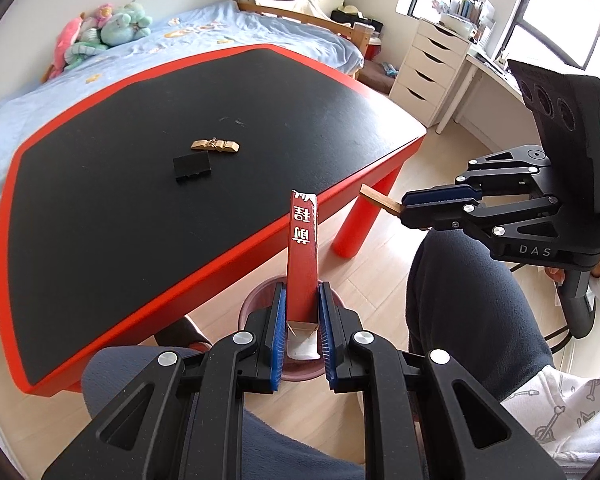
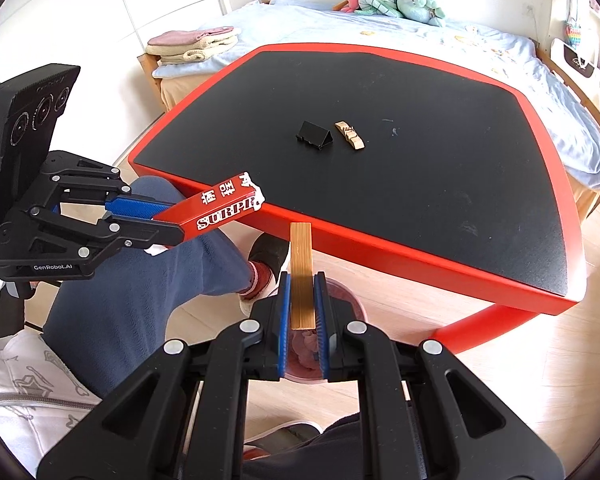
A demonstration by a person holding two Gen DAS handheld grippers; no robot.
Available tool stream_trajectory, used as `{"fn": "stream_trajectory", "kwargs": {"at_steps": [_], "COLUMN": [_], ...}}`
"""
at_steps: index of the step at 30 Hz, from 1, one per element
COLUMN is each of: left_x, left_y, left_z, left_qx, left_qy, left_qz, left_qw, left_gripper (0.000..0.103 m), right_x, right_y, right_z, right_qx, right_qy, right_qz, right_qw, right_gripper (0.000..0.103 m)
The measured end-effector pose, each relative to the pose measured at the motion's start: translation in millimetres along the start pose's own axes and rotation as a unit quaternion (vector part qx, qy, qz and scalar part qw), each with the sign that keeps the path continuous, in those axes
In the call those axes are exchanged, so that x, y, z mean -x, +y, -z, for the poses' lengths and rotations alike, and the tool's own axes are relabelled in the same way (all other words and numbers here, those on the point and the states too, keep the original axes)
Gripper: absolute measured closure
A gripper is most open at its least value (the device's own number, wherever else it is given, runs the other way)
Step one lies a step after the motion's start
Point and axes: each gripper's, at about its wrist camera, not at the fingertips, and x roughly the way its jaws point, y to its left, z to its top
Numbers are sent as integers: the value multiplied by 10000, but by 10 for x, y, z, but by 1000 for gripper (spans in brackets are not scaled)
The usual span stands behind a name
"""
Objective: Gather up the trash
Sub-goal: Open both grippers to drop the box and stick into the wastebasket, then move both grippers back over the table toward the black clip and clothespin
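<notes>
Bedroom, bed behind a red-edged black worktop. Left claw clamps a red cardboard box at its torn lower end, box sticking up toward 12 o'clock in the left wrist view. Directly below the claw sits a pink bin, on the floor beside the worktop's near edge, between the person's knees. Right claw grips a flat bamboo stick, pointing 12 o'clock in its own view; bin also under it, some pale scraps visible inside.

Still on the worktop: a black binder clip and a wooden clothespin, just beside each other, around 12 o'clock from the right claw, well apart from both claws.

Step in hand, my read: drop both held items into the bin. To do it well:
- centre each claw over the bin mouth before letting go; box is long and could tip over the rim
- tilt the box end down so it slides in, not bridges the rim
- release one at a time; the claws are close and could bump
- stick is thin, open fully so it doesn't hang on a pad

Then go back for the clip and clothespin, if they count as trash.
</notes>
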Motion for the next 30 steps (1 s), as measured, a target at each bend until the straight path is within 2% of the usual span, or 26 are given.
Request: {"fn": "stream_trajectory", "kwargs": {"at_steps": [8, 9, 10, 11, 12, 14, 15, 19, 30], "left_x": [-39, -51, -70, -76, -74, -50, -39, -12, 30], "left_y": [-18, -11, -6, 6, 23, 55, 59, 126, 226], "left_z": [8, 12, 18, 21, 22, 21, 19, 25, 18], "left_qx": [11, 18, 14, 39, 80, 197, 220, 401, 631], "left_qy": [13, 16, 43, 4, -49, -159, -192, -246, -239], "left_qz": [26, 32, 20, -24, -59, -99, -171, -379, -514], "left_qw": [10000, 10000, 10000, 10000, 9999, 9996, 9994, 9982, 9964], "left_gripper": [85, 81, 69, 59, 38, 17, 13, 8, 8], "right_x": [-11, -17, -28, -38, -39, -20, -18, -50, -86], "right_y": [-22, -19, -22, -26, -31, -56, -65, -105, -106], "right_z": [25, 27, 31, 37, 46, 65, 71, 97, 108], "right_qx": [-46, -23, -12, 3, 3, -87, -119, -269, -336], "right_qy": [0, 5, 28, 48, 42, -62, -76, 3, 157], "right_qz": [-118, -97, -63, 8, 51, 65, 91, 164, 240], "right_qw": [9999, 10000, 10000, 10000, 10000, 9999, 9999, 9995, 9990], "right_gripper": [91, 89, 84, 61, 36, 16, 10, 6, 3]}}
